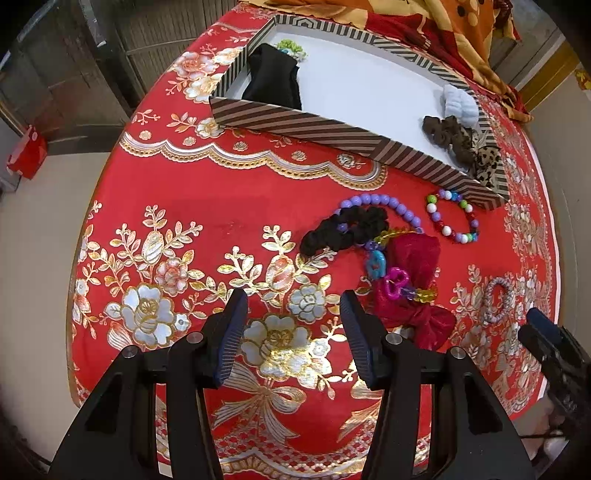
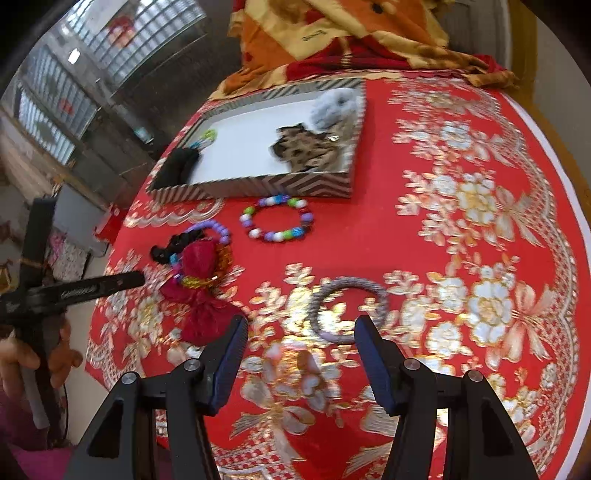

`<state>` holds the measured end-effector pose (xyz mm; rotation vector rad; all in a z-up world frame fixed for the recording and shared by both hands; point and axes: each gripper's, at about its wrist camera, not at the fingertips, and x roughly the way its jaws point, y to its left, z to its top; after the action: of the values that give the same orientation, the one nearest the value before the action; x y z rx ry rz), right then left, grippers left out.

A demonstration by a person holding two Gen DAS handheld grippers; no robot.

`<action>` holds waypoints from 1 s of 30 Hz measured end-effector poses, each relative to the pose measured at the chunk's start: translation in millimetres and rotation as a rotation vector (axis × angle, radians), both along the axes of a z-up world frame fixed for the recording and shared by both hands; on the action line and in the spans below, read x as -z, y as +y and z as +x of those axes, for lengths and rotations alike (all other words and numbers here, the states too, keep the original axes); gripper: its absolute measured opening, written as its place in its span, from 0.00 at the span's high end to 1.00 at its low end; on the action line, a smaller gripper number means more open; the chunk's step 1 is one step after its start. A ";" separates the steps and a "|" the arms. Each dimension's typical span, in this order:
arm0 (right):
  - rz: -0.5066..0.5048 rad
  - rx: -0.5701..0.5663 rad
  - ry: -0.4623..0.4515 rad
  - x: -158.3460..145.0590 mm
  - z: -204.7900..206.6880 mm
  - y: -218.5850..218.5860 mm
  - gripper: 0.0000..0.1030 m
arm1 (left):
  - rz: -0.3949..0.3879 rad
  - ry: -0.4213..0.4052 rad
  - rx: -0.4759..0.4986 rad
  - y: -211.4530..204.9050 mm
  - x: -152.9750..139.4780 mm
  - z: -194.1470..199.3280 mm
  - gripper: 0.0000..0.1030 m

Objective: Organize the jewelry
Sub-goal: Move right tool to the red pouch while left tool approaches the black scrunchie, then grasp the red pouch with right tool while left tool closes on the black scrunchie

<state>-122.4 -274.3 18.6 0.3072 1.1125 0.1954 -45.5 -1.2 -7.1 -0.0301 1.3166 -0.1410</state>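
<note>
My left gripper [image 1: 293, 299] hangs open over bare red cloth, with nothing between its fingers. Just right of it lies a red velvet bow [image 1: 410, 295] with a colourful plastic chain [image 1: 397, 280] draped across it. Beyond are a black scrunchie [image 1: 343, 230], a purple bead bracelet [image 1: 384, 206] and a multicoloured bead bracelet [image 1: 452, 216]. My right gripper [image 2: 303, 325] is open above a grey woven hair ring [image 2: 347, 282], its right finger overlapping the ring's near edge. A striped box [image 2: 251, 184] with a white floor holds scrunchies and a black cloth.
The round table wears a red and gold floral cloth [image 1: 184, 206], and its edge falls away on the left. An orange patterned blanket [image 2: 332, 33] is heaped behind the box. A hand [image 2: 37, 354] holds the left gripper at the right wrist view's left edge.
</note>
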 end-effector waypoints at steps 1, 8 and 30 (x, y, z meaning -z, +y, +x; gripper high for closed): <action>0.002 -0.016 -0.006 -0.4 0.7 5.3 0.44 | -0.001 0.004 -0.005 1.1 1.6 1.7 0.50; -0.013 -0.212 -0.071 -4.1 19.1 68.2 0.57 | -0.003 0.012 -0.027 9.0 6.2 16.2 0.50; -0.135 -0.519 -0.029 27.9 75.0 124.0 0.88 | -0.049 0.055 -0.079 37.4 12.1 39.2 0.50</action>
<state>-47.4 -150.3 -9.3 -0.1110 1.1548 0.5796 -6.2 36.2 -19.2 -0.1283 1.3650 -0.1059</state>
